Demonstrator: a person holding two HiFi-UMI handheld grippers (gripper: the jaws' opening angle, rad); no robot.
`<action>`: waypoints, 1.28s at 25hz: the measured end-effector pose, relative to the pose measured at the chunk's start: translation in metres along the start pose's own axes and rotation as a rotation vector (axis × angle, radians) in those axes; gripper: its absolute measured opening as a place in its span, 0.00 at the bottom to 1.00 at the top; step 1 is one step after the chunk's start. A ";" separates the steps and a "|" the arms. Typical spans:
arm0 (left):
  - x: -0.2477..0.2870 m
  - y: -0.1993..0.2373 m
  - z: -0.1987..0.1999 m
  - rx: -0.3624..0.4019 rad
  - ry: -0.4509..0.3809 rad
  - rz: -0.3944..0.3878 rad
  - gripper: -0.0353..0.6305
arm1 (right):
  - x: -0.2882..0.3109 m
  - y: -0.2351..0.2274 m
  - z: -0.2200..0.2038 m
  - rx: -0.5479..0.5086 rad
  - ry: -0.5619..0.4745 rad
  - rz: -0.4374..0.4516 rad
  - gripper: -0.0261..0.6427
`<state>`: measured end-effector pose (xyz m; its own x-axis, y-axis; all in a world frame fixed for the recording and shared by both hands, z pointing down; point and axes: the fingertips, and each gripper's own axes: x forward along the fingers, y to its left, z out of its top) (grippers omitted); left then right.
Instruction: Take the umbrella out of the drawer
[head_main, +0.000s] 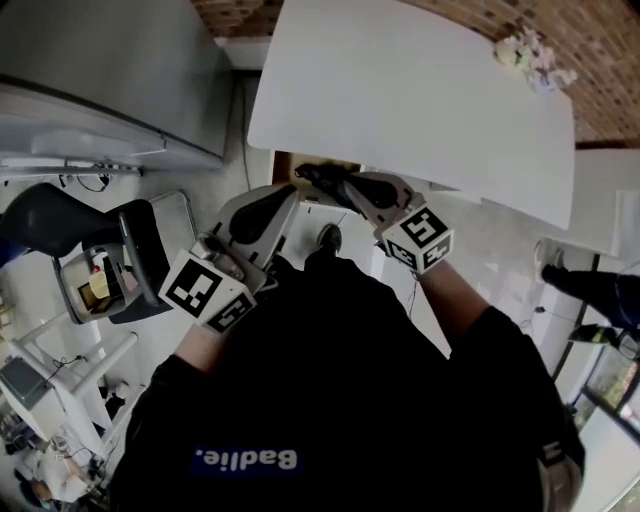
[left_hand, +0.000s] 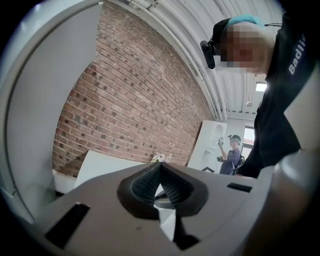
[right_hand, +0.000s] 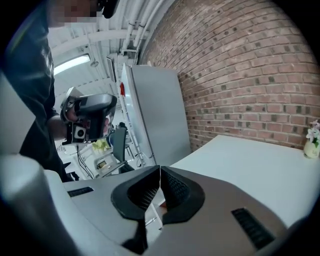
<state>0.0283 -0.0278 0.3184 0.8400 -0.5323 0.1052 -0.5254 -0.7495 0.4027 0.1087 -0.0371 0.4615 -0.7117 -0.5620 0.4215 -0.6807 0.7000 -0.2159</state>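
No umbrella shows in any view. In the head view both grippers are held out in front of my chest, at the near edge of a white table (head_main: 420, 90). A small brown gap (head_main: 288, 163) shows under that edge; I cannot tell whether it is a drawer. My left gripper (head_main: 285, 197) points toward that edge, and its own view shows its jaws (left_hand: 161, 166) shut with nothing between them. My right gripper (head_main: 312, 176) reaches in from the right, its jaws (right_hand: 160, 170) also shut and empty. The right gripper view catches the left gripper (right_hand: 86, 117) at its left.
A grey cabinet (head_main: 110, 70) stands left of the table, with a black chair (head_main: 60, 225) and a cart of clutter below it. A small bunch of flowers (head_main: 525, 50) sits on the table's far corner by the brick wall (left_hand: 135, 100). Another person (left_hand: 232, 152) stands far off.
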 end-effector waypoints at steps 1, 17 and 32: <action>0.001 0.004 0.000 -0.002 -0.002 0.007 0.05 | 0.006 -0.001 -0.005 -0.005 0.017 0.008 0.08; -0.027 0.069 -0.016 -0.046 0.072 -0.004 0.05 | 0.091 -0.004 -0.118 -0.115 0.355 -0.056 0.09; -0.057 0.105 -0.052 -0.087 0.119 0.036 0.05 | 0.140 -0.043 -0.232 -0.257 0.694 -0.133 0.23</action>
<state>-0.0681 -0.0559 0.4022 0.8338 -0.5036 0.2263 -0.5460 -0.6911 0.4735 0.0784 -0.0434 0.7336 -0.2954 -0.3016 0.9065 -0.6307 0.7743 0.0521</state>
